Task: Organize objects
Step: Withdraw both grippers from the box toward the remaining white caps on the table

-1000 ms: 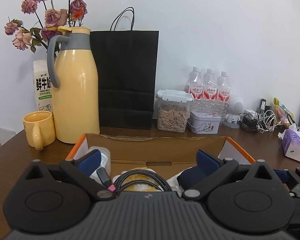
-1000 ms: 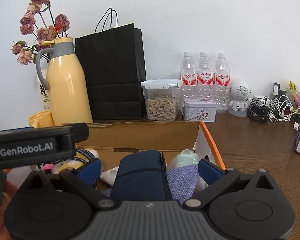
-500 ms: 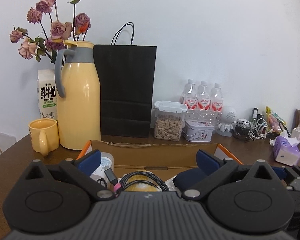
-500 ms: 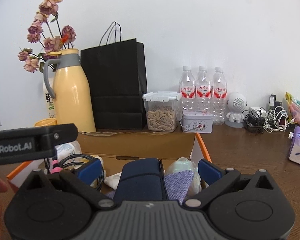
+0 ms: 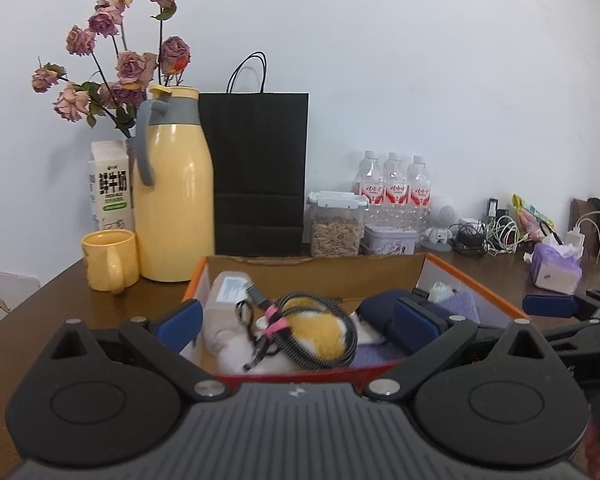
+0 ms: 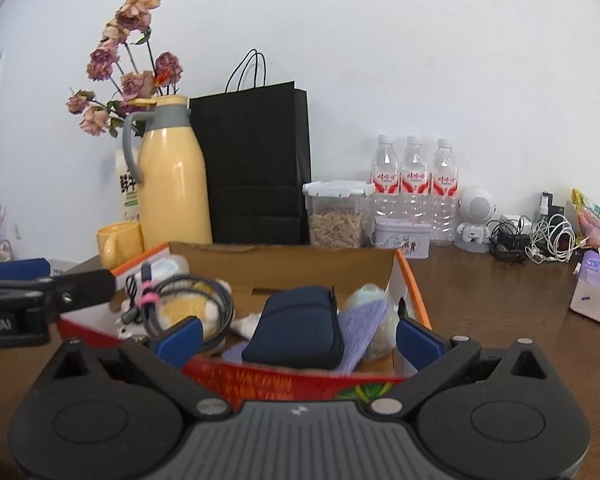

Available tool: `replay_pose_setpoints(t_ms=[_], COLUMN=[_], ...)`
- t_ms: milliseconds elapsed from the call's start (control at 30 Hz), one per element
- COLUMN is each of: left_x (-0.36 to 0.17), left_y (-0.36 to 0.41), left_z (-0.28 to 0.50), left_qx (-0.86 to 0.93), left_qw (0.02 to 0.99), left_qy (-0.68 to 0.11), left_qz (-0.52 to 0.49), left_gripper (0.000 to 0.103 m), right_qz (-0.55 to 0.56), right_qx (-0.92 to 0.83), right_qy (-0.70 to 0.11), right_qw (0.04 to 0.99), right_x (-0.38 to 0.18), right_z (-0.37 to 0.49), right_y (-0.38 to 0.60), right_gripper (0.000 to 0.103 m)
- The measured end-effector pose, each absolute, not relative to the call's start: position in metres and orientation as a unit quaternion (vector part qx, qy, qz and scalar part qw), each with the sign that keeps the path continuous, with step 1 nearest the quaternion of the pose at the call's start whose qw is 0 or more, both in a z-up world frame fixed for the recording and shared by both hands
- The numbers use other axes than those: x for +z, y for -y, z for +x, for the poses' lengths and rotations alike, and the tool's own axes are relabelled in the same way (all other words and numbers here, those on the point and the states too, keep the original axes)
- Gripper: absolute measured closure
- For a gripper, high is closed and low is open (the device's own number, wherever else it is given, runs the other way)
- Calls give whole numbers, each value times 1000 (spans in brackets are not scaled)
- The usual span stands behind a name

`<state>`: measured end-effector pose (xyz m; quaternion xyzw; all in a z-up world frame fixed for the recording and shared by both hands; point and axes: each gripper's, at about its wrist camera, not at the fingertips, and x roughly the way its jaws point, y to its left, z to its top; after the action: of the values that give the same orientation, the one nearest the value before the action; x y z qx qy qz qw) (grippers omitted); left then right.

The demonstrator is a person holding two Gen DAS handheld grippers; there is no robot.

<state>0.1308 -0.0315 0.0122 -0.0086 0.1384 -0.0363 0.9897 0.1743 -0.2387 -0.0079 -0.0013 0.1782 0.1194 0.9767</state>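
Observation:
An open cardboard box (image 5: 312, 266) (image 6: 284, 258) with orange and red sides stands on the brown table. It holds a coiled black cable with a pink tie (image 5: 316, 330) (image 6: 188, 300) on a yellow-white plush, a white bottle (image 5: 226, 296), a navy pouch (image 6: 296, 326) and a lilac cloth (image 6: 364, 320). My left gripper (image 5: 296, 320) is open and empty, above the box's near edge. My right gripper (image 6: 298, 334) is open and empty, above the near edge in front of the pouch.
Behind the box stand a yellow thermos (image 5: 174, 196), yellow mug (image 5: 108, 260), milk carton (image 5: 110, 188), dried flowers (image 5: 120, 64), black paper bag (image 5: 258, 172), snack container (image 5: 336, 226), tin (image 5: 390, 238) and three water bottles (image 5: 394, 190). Cables (image 6: 540, 236) and a tissue pack (image 6: 598, 288) lie right.
Both grippers have pulled back and risen from inside the box. The box's near red edge and its contents now show between the fingers. Both stayed open.

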Motion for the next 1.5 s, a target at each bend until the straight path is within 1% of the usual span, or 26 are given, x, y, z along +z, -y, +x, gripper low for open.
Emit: replay_pose_setpoints(t_ms=[267, 367, 433, 467, 500, 533, 567, 633, 667, 700, 767, 833, 867, 933, 1000, 1067, 1100, 1133, 1200, 1500], left_x=[-10, -20, -23, -24, -25, -26, -27, -28, -28, -29, -29, -30, -31, -31, -32, -33, -34, -35, -37, -35], left_y=[5, 1, -1, -1, -1, -1, -1, 0, 0, -1, -2, -3, -3, -2, -2, -3, -2, -3, -2, 5], left_z=[117, 120, 122, 122, 123, 123, 124, 124, 125, 125, 128, 130, 131, 135, 142, 151, 155, 157, 157, 143], left_qx=[-26, -38, -43, -45, -47, -50, -54, -58, -58, -59, -71, -81, -86, -98, -112, -123, -128, -132, -139, -158], left_qw=[981, 975, 972, 971, 970, 970, 968, 967, 966, 965, 962, 960, 958, 954, 948, 942, 938, 935, 933, 937], left_qy=[-190, -220, -230, -233, -236, -239, -243, -248, -250, -253, -262, -267, -271, -281, -292, -307, -315, -320, -323, -307], left_qz=[-9, -11, -14, -15, -16, -16, -16, -15, -15, -17, -24, -31, -32, -39, -49, -62, -69, -73, -78, -62], left_gripper=[0, 0, 0, 0, 0, 1, 4, 11, 20, 31, 40, 44, 47, 53, 63, 67, 69, 69, 73, 73], right_qz=[-3, -5, -8, -11, -15, -18, -19, -20, -20, -18, -17, -19, -22, -24, -21, -14, -11, -7, 3, 34], right_qx=[136, 150, 163, 168, 173, 181, 190, 212, 223, 234, 252, 263, 265, 270, 274, 276, 276, 277, 284, 282], right_qy=[-198, -204, -209, -212, -216, -219, -222, -230, -234, -238, -247, -257, -263, -274, -286, -294, -297, -299, -305, -301], right_qw=[971, 967, 964, 963, 961, 959, 956, 949, 946, 942, 935, 930, 927, 923, 918, 915, 914, 913, 909, 910], right_x=[-23, -26, -28, -29, -30, -32, -33, -35, -35, -36, -38, -40, -41, -44, -46, -48, -49, -49, -50, -48], right_z=[151, 144, 141, 139, 139, 138, 137, 137, 137, 137, 138, 139, 140, 143, 146, 150, 151, 152, 154, 155], right_y=[241, 239, 236, 234, 231, 229, 227, 221, 219, 216, 210, 203, 199, 193, 190, 188, 187, 187, 188, 199], right_gripper=[0, 2, 8, 9, 11, 18, 21, 31, 32, 33, 35, 35, 35, 41, 45, 46, 49, 56, 64, 65])
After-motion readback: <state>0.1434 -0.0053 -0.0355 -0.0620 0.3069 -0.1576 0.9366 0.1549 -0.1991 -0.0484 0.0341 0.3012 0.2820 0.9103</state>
